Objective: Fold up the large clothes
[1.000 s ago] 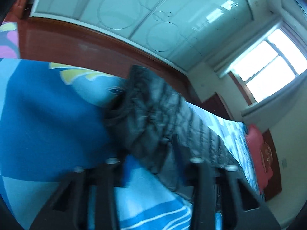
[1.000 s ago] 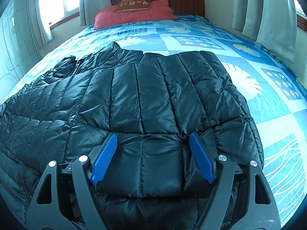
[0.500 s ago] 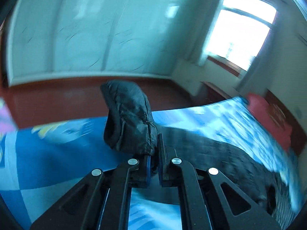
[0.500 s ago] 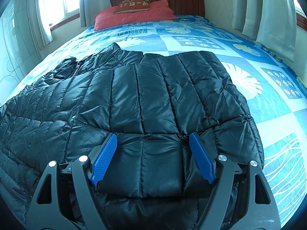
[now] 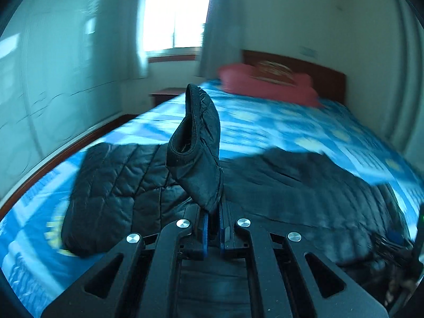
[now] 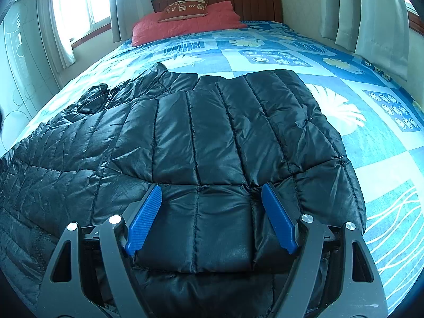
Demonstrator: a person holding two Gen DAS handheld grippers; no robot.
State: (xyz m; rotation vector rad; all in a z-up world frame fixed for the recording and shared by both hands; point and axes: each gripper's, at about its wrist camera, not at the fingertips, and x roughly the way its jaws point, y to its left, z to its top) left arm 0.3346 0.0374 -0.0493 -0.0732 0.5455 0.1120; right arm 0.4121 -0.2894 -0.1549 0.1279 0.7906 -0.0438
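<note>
Item: your black puffer jacket (image 6: pixel 212 137), spread flat across the blue patterned bed (image 6: pixel 371 164), collar toward the red pillow (image 6: pixel 185 23). Your left tongs (image 5: pixel 214 228) are pinched tight on the sleeve cuff (image 5: pixel 196 148), which stands upright above the jacket body (background blurred). Your right tongs (image 6: pixel 212 217) are spread wide over the hem, blue pads (image 6: pixel 144 220) resting on the fabric, gripping nothing.

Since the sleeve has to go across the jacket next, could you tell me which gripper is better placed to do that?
Left. The left gripper is shut on the sleeve, held up above the jacket. The right gripper is open over the hem, holding nothing.
</note>
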